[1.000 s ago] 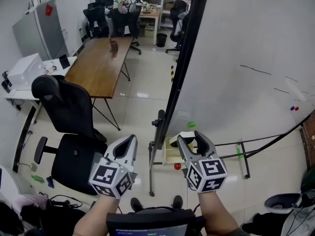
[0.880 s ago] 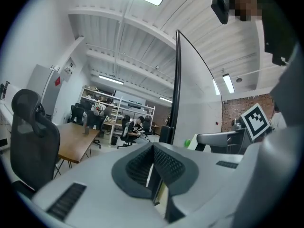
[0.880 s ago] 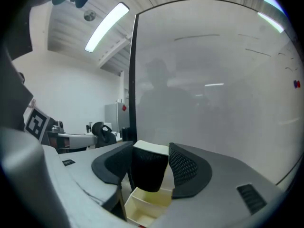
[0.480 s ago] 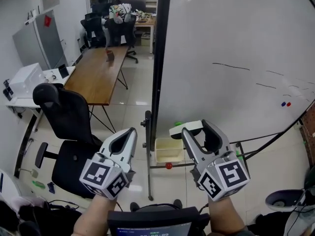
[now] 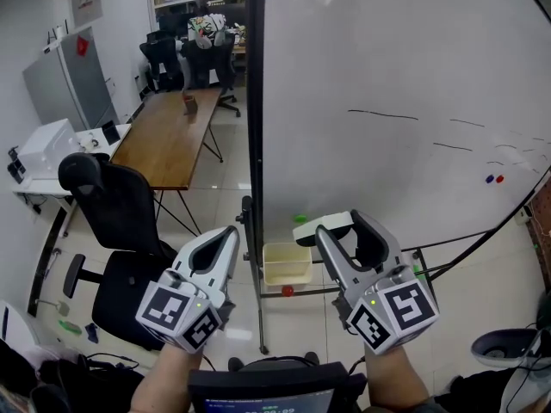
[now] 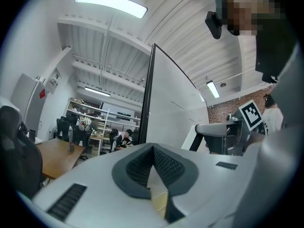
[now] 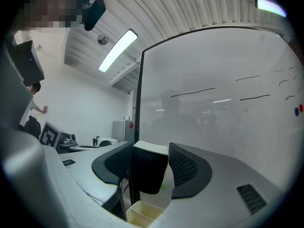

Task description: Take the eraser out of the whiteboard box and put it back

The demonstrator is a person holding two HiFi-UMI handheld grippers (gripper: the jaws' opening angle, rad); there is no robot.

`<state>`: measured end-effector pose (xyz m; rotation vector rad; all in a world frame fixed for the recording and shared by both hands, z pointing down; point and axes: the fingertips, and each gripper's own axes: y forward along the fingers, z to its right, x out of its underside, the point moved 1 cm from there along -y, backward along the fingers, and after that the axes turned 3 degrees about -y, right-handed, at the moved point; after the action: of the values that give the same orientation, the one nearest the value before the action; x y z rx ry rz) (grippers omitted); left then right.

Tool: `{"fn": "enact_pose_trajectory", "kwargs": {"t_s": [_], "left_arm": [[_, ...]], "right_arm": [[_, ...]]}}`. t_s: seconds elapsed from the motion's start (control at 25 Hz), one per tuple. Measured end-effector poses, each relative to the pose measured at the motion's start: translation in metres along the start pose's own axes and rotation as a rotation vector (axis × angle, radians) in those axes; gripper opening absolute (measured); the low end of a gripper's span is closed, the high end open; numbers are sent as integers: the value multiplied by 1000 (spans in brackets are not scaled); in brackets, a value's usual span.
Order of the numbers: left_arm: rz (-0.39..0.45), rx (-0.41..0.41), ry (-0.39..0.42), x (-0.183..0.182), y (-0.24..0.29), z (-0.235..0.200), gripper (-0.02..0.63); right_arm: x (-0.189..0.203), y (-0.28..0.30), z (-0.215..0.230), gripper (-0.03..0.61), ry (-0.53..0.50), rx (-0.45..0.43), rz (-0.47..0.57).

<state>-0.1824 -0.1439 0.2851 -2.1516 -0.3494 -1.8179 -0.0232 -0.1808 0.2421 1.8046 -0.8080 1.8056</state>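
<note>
Right gripper (image 5: 343, 227): jaws set wide and clamped on the white-topped, black-bodied whiteboard eraser (image 5: 317, 224), which fills the gap between the pads in the right gripper view. Left gripper (image 5: 225, 236): jaws drawn together, nothing between them, held level beside the right one.

Location of the eraser: in the air, clear of the cream open-topped plastic box (image 5: 287, 263) that sits low on the stand of the large white whiteboard (image 5: 405, 84). The box lies below and slightly left of the eraser, near it but not touching.

Step in hand, as judged: the take-out half is done, since the eraser is already out of the box; the return is not yet begun. The next move calls for lowering the right gripper over the box opening, then spreading the jaws.

Orientation: white face up, dark body beneath. The long axis appears to run roughly level and crosswise to the jaws, one end projecting left of them.
</note>
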Motion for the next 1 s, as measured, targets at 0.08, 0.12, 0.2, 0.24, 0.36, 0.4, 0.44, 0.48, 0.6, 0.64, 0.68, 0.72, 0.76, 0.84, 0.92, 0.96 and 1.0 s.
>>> {"fn": "enact_pose_trajectory", "kwargs": {"t_s": [0.08, 0.12, 0.2, 0.24, 0.36, 0.4, 0.44, 0.48, 0.6, 0.64, 0.68, 0.72, 0.76, 0.84, 0.92, 0.96, 1.0], "left_arm": [[2, -2, 2, -1, 0, 2, 32], [2, -3, 3, -2, 0, 3, 32], [-1, -5, 3, -1, -1, 4, 32], [-3, -6, 1, -1, -2, 4, 32], [-7, -13, -4, 0, -4, 4, 32], [-8, -14, -6, 0, -5, 3, 32], [-10, -13, -10, 1, -6, 3, 32], [-12, -13, -14, 1, -7, 2, 32], [-13, -13, -13, 0, -8, 1, 32], [-13, -13, -10, 0, -9, 1, 32], [-15, -12, -6, 0, -9, 1, 31], [-15, -12, -5, 0, -10, 1, 31], [-14, -12, -6, 1, -10, 0, 31], [-12, -17, -18, 2, -10, -1, 31], [-9, -23, -36, 4, -10, -4, 32], [-9, -23, -44, 5, -9, -5, 32], [-10, -21, -48, 7, -9, -5, 33]], "right_arm": [[-1, -2, 1, 265, 4, -1, 1], [-1, -2, 2, 265, 7, -2, 1], [-1, -3, 2, 265, 10, -5, 0], [-1, -4, 1, 265, 11, -7, -2], [-2, -5, -1, 265, 11, -12, -6], [-2, -5, -1, 264, 10, -13, -6], [-3, -5, -2, 264, 10, -13, -6], [-3, -5, -2, 265, 10, -12, -6], [-3, -5, -3, 264, 12, -11, -7], [-2, -5, -3, 264, 14, -12, -8], [-2, -4, -4, 264, 15, -13, -9], [-2, -4, -4, 264, 15, -13, -10], [-1, -4, -4, 264, 15, -13, -10], [0, -4, -4, 265, 16, -12, -11], [2, -4, -4, 264, 19, -11, -15], [3, -3, -3, 264, 20, -9, -17], [4, -3, -3, 264, 20, -6, -18]]}}
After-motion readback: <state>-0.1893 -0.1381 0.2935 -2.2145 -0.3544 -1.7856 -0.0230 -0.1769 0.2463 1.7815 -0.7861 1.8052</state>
